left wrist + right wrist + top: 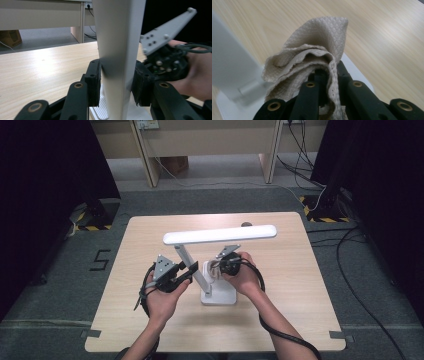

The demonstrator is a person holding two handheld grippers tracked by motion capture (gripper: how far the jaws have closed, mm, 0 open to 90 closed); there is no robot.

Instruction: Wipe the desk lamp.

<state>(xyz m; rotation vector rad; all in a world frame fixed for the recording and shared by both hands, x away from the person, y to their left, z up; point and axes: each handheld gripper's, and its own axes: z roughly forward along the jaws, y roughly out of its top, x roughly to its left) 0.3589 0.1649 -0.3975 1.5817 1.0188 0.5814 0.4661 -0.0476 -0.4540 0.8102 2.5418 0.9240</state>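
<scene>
A white desk lamp (218, 270) is standing near the middle of a pale wooden table (140, 265), its square base (220, 296) sitting toward the near side, its slanted stem (192, 265) rising up and to the left, and its long lit head (220, 234) lying crosswise above the far half of the tabletop. The left gripper (192, 269) is reaching in from the left at mid-stem; in the left gripper view the stem (120, 50) is standing between the jaws, which are partly open, the left pad (93, 82) touching it and the right pad (140, 85) sitting just beside it, though whether that side is pressing is hard to tell. The right gripper (220, 268) is hovering just over the base, right of the stem, its jaws clamped tight on a folded beige cloth (312, 60) that is bunching up above the fingertips, with the base's white edge (352, 67) showing behind it. In the high view the cloth is mostly hidden by the hand and gripper. Around the table, grey carpet (65, 285) is covering the floor, black curtains are hanging at both sides, cables (350, 285) are trailing on the right, and light wooden furniture legs (150, 165) are standing at the far end. The lamp head is cut off in the left gripper view.
</scene>
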